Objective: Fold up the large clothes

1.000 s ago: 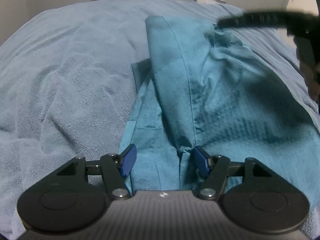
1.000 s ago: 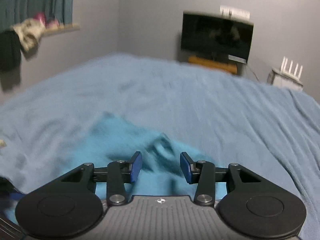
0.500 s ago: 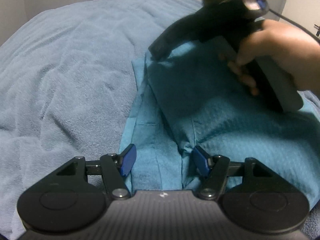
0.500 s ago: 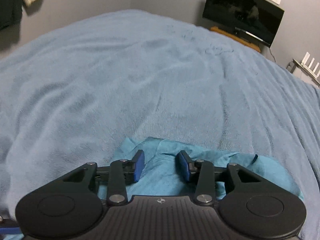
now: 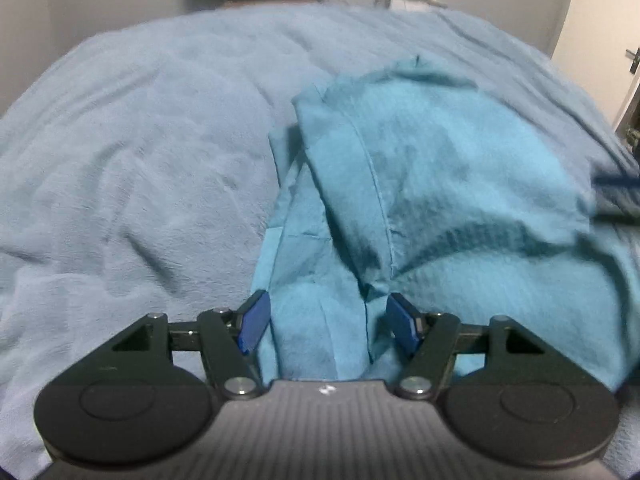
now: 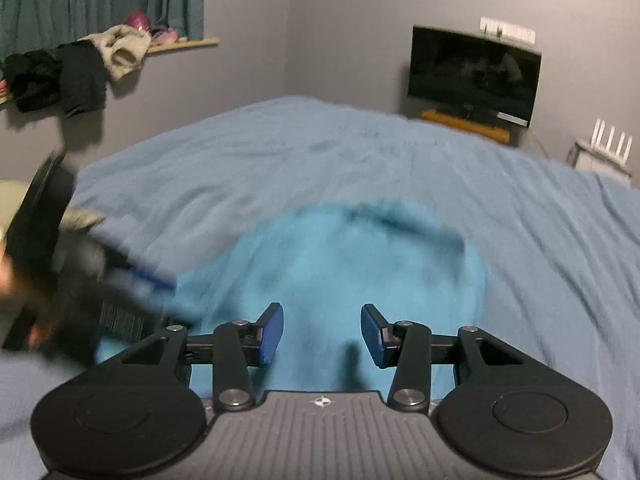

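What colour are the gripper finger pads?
Blue pads on black linkages; clearest in the right wrist view.

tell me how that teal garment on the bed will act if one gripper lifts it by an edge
The teal garment already creases and drapes in soft folds, so it will probably hang limp rather than hold shape. It looks thin, so likely light. Its loosely stacked layers may slide apart on the fleecy blanket.
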{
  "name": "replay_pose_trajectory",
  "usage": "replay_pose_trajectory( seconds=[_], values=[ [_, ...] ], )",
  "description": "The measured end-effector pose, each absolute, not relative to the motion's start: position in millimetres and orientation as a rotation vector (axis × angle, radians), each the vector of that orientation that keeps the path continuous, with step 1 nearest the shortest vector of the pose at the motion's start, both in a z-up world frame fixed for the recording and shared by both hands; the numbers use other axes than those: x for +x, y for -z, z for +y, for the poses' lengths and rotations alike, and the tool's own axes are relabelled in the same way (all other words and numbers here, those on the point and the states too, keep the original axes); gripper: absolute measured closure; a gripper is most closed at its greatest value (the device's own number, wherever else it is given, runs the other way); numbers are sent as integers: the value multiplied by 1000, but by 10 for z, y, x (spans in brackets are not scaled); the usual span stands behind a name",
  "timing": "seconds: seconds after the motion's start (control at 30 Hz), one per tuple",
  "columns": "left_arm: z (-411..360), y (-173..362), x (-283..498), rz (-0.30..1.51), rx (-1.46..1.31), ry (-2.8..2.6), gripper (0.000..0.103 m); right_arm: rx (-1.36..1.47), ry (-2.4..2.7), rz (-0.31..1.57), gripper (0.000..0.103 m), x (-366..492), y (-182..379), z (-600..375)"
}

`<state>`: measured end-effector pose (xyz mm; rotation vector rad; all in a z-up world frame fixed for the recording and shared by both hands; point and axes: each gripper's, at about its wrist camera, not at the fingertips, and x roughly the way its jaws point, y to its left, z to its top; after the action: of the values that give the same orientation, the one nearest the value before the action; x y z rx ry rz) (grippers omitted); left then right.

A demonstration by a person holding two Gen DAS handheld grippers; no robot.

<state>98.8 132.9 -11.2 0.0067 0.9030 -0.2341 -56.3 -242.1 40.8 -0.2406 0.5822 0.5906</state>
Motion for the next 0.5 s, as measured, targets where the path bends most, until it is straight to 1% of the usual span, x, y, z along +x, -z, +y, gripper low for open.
replay_pose_trajectory(
  seconds=[0.13, 0.27, 0.33, 0.37, 0.4, 0.43, 0.47, 0.5],
  values=[
    [1437, -104, 832, 877, -73, 220, 39, -297, -624, 590, 57, -1054, -377, -2569],
    [1504, -117, 776, 901, -132, 184, 39, -347, -592, 632, 43, -1101, -239, -2559],
    [1633, -91, 765, 909, -201, 176, 33, -335, -577, 665, 40, -965, -72, -2555],
    [1696, -69, 766, 921, -245, 179, 31, -310, -577, 670, 40, -945, -55, -2580],
    [1749, -52, 769, 933, -282, 186, 27, -291, -579, 665, 38, -919, -65, -2590],
    [1811, -17, 776, 948, -324, 196, 24, -263, -586, 656, 33, -920, -102, -2621],
    [1861, 22, 792, 966, -358, 204, 23, -236, -591, 647, 26, -916, -139, -2654],
    [1905, 74, 815, 994, -390, 212, 23, -212, -591, 637, 24, -925, -159, -2695]
  ],
)
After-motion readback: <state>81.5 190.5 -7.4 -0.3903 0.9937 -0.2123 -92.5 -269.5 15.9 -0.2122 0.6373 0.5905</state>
